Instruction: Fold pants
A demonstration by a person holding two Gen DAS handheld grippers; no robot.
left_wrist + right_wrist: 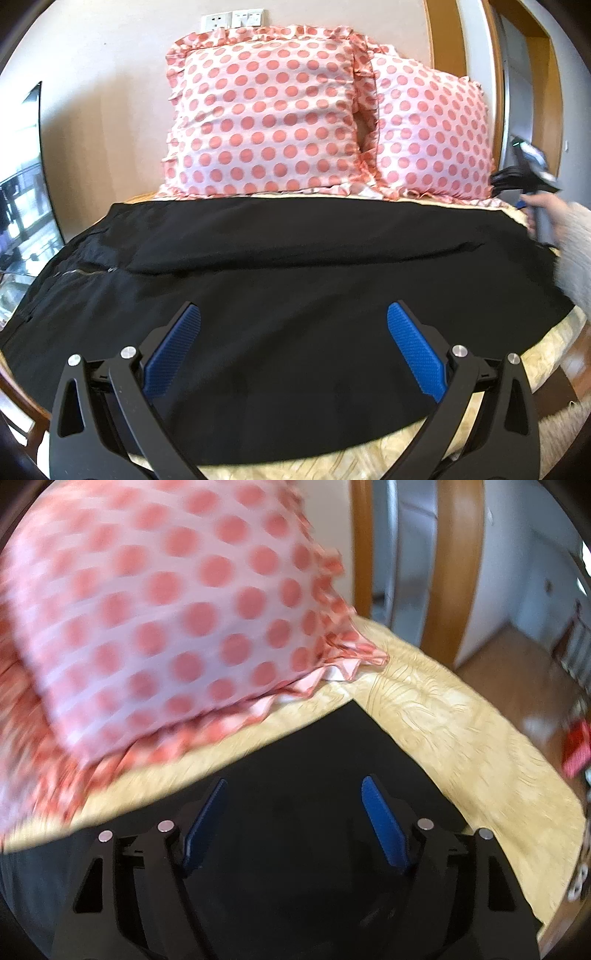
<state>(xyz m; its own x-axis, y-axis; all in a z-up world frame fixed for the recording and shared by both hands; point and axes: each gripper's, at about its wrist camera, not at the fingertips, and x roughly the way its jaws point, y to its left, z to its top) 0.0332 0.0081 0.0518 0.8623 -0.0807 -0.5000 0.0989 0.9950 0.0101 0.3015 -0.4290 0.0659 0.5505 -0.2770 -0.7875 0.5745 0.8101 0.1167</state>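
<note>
Black pants lie spread flat across the cream bedspread, zipper at the left and legs running to the right. My left gripper is open and empty, above the near leg. My right gripper is open and empty over a corner of the pants near the pillows. The right gripper also shows in the left wrist view, held in a hand at the far right end of the pants.
Two pink polka-dot pillows stand against the wall behind the pants, one close to my right gripper. The cream bedspread ends at the right edge, with wooden floor beyond. A wooden bed frame sits at left.
</note>
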